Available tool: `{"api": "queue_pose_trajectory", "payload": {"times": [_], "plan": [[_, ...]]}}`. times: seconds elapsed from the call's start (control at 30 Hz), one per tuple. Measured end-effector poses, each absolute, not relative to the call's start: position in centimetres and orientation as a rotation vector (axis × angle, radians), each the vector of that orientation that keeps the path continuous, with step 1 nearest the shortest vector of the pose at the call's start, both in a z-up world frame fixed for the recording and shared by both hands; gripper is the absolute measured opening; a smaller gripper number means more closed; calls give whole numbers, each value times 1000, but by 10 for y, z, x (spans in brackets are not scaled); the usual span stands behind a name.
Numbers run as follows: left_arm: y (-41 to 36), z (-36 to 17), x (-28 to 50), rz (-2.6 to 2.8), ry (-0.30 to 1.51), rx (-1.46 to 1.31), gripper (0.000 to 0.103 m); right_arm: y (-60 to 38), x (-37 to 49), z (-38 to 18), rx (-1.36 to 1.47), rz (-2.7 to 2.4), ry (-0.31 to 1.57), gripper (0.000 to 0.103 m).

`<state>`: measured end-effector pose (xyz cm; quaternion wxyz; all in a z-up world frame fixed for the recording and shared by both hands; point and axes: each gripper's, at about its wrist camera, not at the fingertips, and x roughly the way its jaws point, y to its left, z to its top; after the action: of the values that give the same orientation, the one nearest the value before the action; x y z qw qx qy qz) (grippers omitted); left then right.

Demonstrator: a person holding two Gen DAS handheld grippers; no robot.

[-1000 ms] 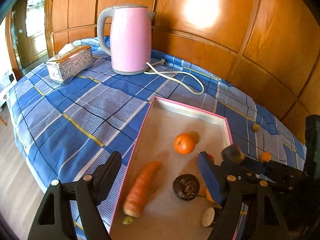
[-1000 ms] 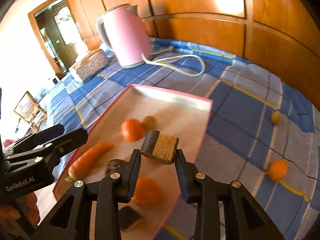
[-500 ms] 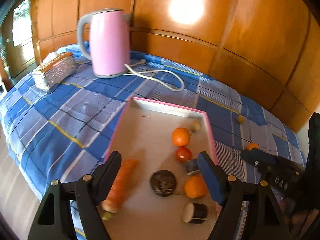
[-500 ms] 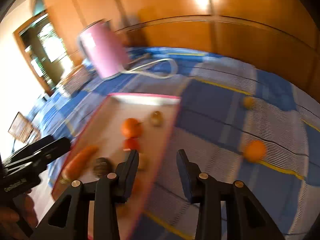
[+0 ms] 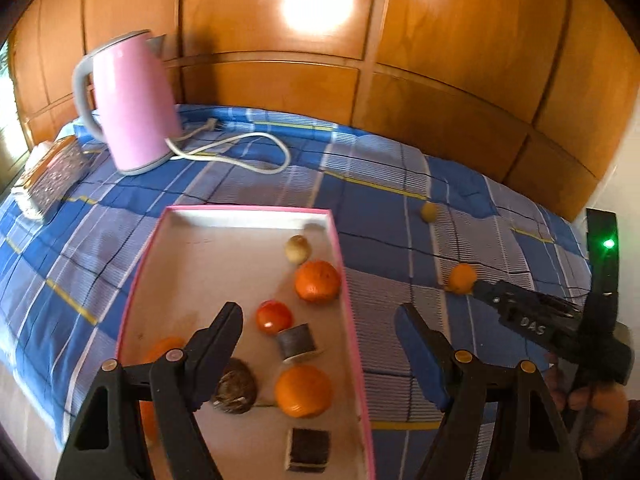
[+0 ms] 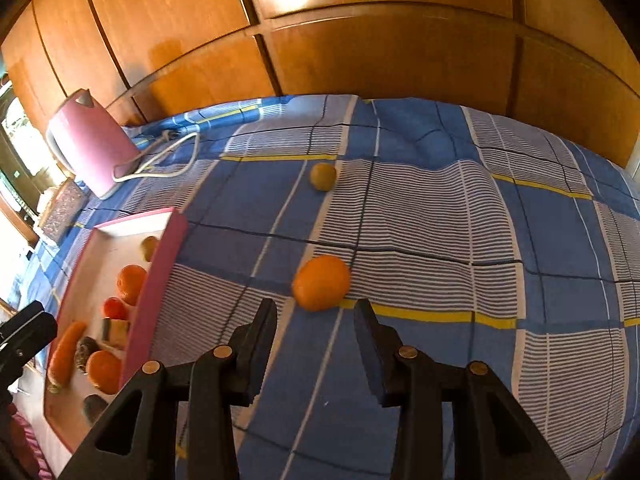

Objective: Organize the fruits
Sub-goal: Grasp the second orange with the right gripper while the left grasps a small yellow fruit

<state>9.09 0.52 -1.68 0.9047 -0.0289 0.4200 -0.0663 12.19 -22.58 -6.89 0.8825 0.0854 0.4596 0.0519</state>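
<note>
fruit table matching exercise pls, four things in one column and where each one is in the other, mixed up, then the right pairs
Things
1. pink kettle
2. carrot
3. orange fruit in front of the right gripper
4. silver box

Places
A. on the cloth, outside the tray
B. inside the tray
C. far end of the table, white cord trailing from it
D. beside the kettle, at the table's edge

Pairs: 1-C, 2-B, 3-A, 4-D

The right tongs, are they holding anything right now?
No, the right tongs are open and empty, with the orange fruit lying on the tablecloth just beyond their tips.
</note>
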Motion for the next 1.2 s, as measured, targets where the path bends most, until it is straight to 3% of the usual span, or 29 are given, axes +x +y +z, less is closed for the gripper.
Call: {"api": "queue_pose_trajectory", "payload": {"times": [0.83, 1.2], "plan": [[-46, -21, 134, -207, 878, 26, 79, -225, 149, -87, 113, 98, 957, 36], [-77, -40, 174, -267, 963, -8, 77, -250, 140, -81, 133, 75, 937, 36]]}}
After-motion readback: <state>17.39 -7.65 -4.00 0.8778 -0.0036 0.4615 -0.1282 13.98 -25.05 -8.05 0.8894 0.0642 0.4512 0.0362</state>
